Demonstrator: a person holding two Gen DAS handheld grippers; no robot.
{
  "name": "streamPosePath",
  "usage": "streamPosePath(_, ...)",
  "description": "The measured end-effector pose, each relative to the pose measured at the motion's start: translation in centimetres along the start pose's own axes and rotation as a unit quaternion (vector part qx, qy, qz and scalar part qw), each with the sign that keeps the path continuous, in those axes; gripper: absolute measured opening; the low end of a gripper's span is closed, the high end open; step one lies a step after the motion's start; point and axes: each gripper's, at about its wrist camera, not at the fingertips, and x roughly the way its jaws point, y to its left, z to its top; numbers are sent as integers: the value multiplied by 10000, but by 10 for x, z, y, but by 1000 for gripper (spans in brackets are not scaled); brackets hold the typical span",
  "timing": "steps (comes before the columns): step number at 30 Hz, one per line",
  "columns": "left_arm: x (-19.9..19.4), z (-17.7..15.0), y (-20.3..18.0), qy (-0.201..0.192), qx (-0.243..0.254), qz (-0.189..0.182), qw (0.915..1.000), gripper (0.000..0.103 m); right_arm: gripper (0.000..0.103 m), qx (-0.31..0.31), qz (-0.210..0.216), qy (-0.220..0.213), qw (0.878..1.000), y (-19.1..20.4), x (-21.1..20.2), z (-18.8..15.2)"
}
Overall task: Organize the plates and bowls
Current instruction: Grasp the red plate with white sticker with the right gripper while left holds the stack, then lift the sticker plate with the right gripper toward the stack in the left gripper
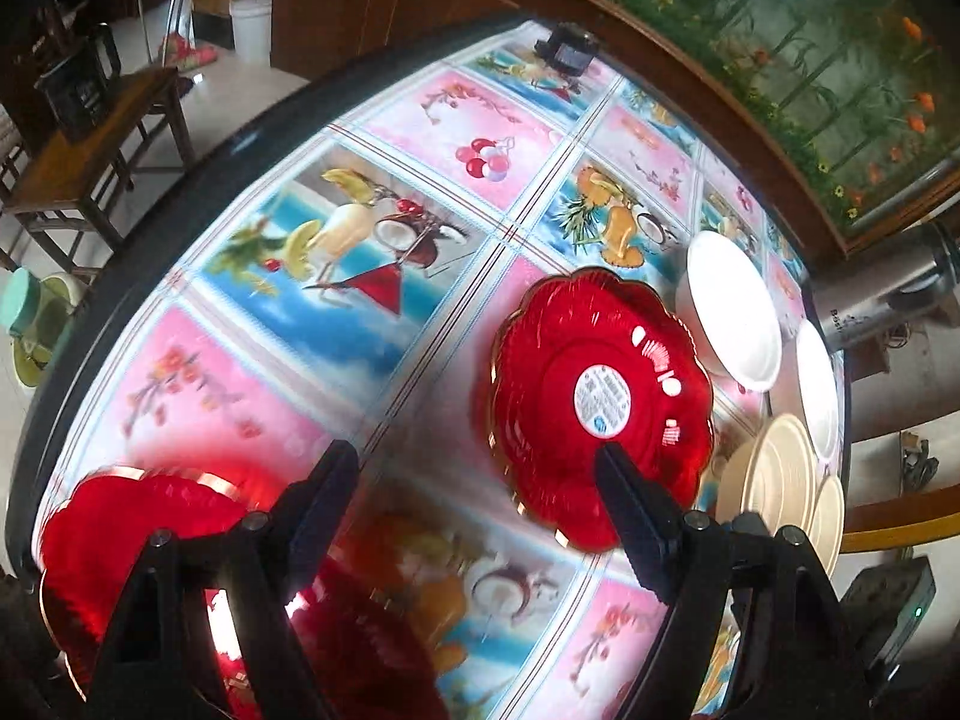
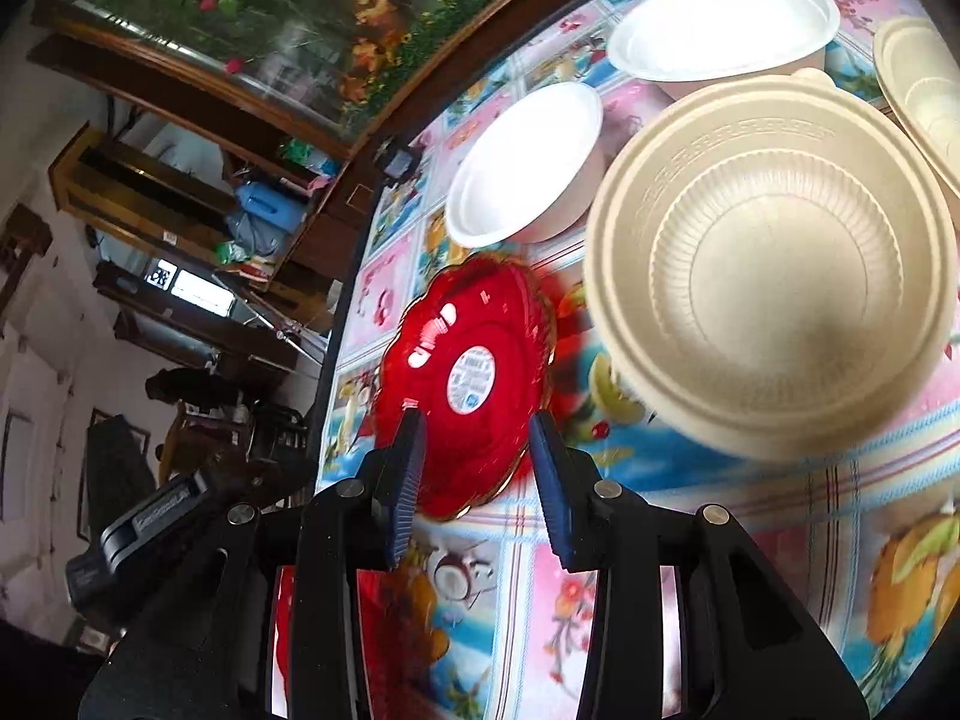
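Left claw [image 1: 474, 468] spread wide and empty above the surface [image 1: 336, 324], right claw [image 2: 477, 438] parted and empty, red scalloped plate [image 1: 600, 402] lying flat ahead of both, white bowls [image 1: 732, 318] just beyond the plate, cream ribbed bowl [image 2: 774, 294] beside the plate.

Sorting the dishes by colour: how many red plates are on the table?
2: a red plate with a round sticker mid-table by the white bowls, and another red plate at the near edge under the left gripper, partly hidden.
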Motion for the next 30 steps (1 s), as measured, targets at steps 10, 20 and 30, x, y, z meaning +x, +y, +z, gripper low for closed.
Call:
streamPosePath(10,36,18,-11,489,-129,-196,9985,81,36,10,-155,240,9996,-5,18,17)
streamPosePath(20,60,17,-19,744,16,-116,9972,80,36,103,-367,463,9982,-7,39,24)
streamPosePath(30,63,17,-25,639,275,14,9976,62,36,6,-934,616,9937,-5,55,25)
